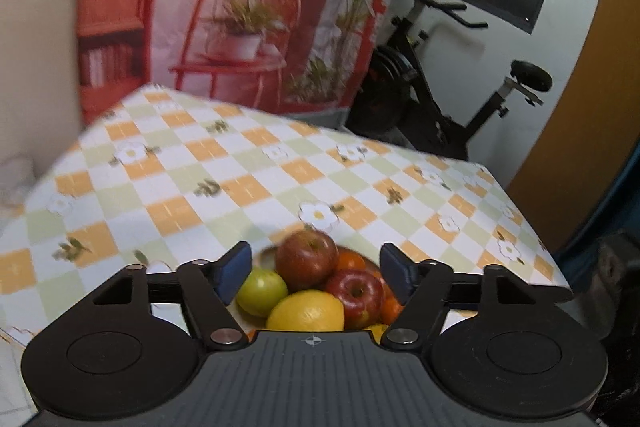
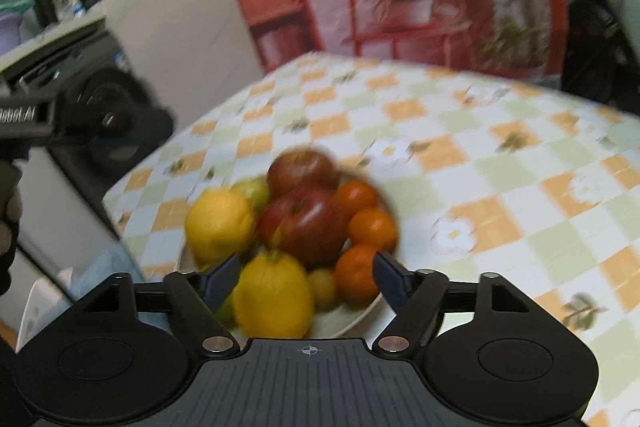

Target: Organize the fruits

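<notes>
Checked bench (image 2: 500, 163) otherwise bare of fruit. Fruits (image 2: 304, 223) heaped on plate (image 2: 352, 319) just ahead of right tongs (image 2: 306, 273), seen also between left tongs (image 1: 316, 267). Both tongs spread, pinching nothing. Judged near complete: no loose fruit visible; plate contents possibly still to sort.

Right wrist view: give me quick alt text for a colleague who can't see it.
A plate heaped with fruit, two red apples, two lemons, several oranges, sits on a checked floral tablecloth. The right tool hovers open above its near side, holding nothing. The picture is motion-blurred.
</notes>
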